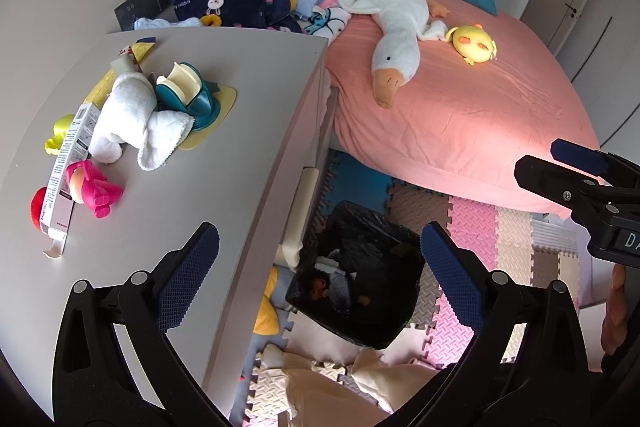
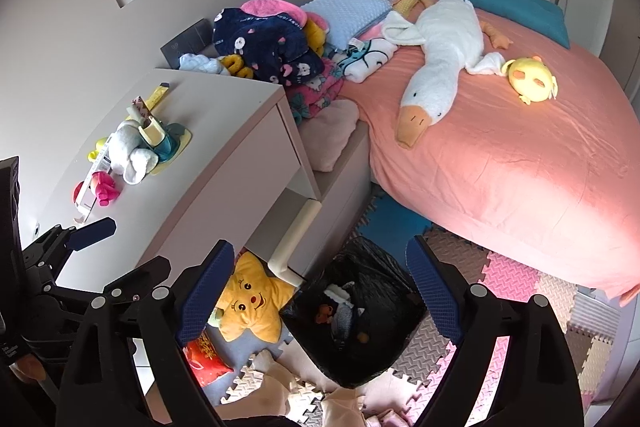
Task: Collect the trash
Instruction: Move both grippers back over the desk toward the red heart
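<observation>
Carton [image 1: 66,171] on the bench [image 1: 192,195], ahead-left of your left hand-held gripper [image 1: 320,275], looks light and crushable; pinch its long edges. Both grippers, right hand-held gripper [image 2: 320,291] included, gape empty.

The black trash bag [image 2: 356,311] holds a few scraps, white, grey and orange, too dark and small to name. The print on the long white carton [image 1: 66,163] on the table [image 1: 208,147] is too small to read. A yellow toy [image 1: 56,135] lies half hidden behind that carton. From the left wrist, the table edge covers most of the yellow star cushion [image 1: 267,311] on the floor. The right tool [image 1: 580,183] is cut off by that picture's right edge.
</observation>
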Demonstrator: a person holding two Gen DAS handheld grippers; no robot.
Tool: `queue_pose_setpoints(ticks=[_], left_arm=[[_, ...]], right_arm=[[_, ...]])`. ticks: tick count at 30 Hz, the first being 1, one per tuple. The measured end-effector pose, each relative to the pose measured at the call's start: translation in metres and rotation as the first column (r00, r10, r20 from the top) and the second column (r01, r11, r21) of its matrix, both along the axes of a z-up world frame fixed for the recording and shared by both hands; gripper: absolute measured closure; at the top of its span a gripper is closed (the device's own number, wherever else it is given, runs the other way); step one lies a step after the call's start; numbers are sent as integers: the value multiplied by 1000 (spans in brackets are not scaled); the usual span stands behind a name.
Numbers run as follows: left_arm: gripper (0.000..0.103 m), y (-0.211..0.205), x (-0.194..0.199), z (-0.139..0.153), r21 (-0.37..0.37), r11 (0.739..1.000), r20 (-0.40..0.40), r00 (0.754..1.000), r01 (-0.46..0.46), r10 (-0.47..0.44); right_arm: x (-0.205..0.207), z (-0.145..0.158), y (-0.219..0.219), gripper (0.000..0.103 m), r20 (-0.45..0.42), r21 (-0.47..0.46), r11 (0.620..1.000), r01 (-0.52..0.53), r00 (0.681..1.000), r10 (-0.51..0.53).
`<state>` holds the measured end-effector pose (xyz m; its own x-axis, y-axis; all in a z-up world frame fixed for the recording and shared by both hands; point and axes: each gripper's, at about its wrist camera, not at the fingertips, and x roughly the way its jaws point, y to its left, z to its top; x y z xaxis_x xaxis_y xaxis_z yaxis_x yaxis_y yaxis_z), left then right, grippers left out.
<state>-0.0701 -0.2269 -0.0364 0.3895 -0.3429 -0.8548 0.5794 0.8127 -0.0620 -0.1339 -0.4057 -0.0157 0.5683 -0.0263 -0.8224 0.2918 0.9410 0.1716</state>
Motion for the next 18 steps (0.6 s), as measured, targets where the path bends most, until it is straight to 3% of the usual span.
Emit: queue_pose_setpoints(ticks=[18], left_arm=[[5,76,21,6,5,991,8,991,-137,137]], right_arm=[[45,5,71,15,11,4,987,-162,987,162]])
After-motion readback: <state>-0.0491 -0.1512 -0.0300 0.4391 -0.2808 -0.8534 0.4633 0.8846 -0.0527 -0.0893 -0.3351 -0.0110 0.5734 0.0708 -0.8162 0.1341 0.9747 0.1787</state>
